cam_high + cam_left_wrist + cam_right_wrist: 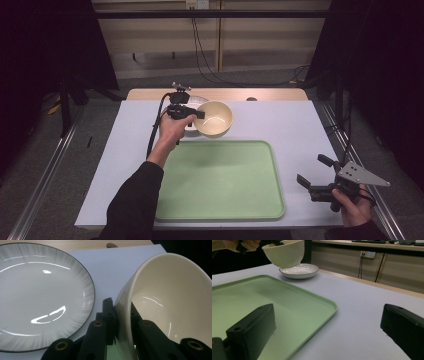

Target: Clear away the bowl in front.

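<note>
Pale lavender-grey covers the table [300,130] you work at, with a strip of bare wood along its far edge and dark curtains to either side. Your left gripper [192,114] is raised over the far part of the table, and its jaws are pinched on the wall of a cream bowl [216,118], one jaw inside and one outside the rim. In the left gripper view the bowl [172,302] hangs tilted, its opening turned to the right of the jaws, clear of the surface. Just to the left of those jaws, and lower, lies a white plate [42,297] with a thin dark rim, flat on the table. The right gripper view shows the bowl [284,253] held above and slightly in front of that plate [299,270], apart from it. A light green tray [225,180] lies on the table on the near side of your left gripper, with nothing on it. Your right gripper [314,174] sits low, just off the tray's right edge, well apart from the bowl, its jaws spread wide with nothing between them.
</note>
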Available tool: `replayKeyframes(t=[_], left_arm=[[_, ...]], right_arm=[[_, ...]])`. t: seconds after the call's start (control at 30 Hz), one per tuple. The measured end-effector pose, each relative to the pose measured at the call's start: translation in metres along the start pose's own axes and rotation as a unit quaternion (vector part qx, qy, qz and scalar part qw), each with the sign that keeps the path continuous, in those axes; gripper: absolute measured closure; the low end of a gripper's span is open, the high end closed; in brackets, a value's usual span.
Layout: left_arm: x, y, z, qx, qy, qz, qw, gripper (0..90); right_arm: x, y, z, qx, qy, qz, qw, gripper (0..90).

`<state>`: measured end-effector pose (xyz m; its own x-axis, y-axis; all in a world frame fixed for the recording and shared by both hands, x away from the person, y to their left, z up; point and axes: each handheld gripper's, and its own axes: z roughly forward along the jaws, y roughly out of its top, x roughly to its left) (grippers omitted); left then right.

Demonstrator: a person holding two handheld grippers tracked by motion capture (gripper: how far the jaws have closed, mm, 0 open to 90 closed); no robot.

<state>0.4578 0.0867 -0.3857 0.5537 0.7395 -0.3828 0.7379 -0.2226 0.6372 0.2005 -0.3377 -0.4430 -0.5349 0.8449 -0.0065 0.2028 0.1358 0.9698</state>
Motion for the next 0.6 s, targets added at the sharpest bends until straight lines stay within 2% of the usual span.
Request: replayKeyframes(t=[0.13, 0.27, 0.5, 0.53, 0.6], left_arm=[[-0.008, 0.0, 0.005, -0.002, -0.01, 0.001, 1.0, 83.1], [-0.014, 0.0, 0.01, 0.007, -0.016, 0.011, 0.9998, 83.2], [-0.025, -0.003, 0.022, 0.016, -0.028, 0.011, 0.9994, 83.1], [-0.026, -0.004, 0.023, 0.023, -0.029, 0.02, 0.9991, 83.1], [-0.031, -0.005, 0.027, 0.025, -0.033, 0.021, 0.9989, 83.0]], right_arm=[[0.0, 0.0, 0.0, 0.0, 0.002, 0.0, 1.0, 0.0], [0.0, 0.0, 0.0, -0.002, 0.0, 0.003, 1.0, 0.0], [0.0, 0.001, 0.0, -0.002, 0.0, 0.001, 1.0, 0.0], [0.0, 0.001, 0.0, -0.003, 0.001, 0.0, 1.0, 0.0], [0.0, 0.001, 0.0, -0.002, 0.002, 0.001, 1.0, 0.0]])
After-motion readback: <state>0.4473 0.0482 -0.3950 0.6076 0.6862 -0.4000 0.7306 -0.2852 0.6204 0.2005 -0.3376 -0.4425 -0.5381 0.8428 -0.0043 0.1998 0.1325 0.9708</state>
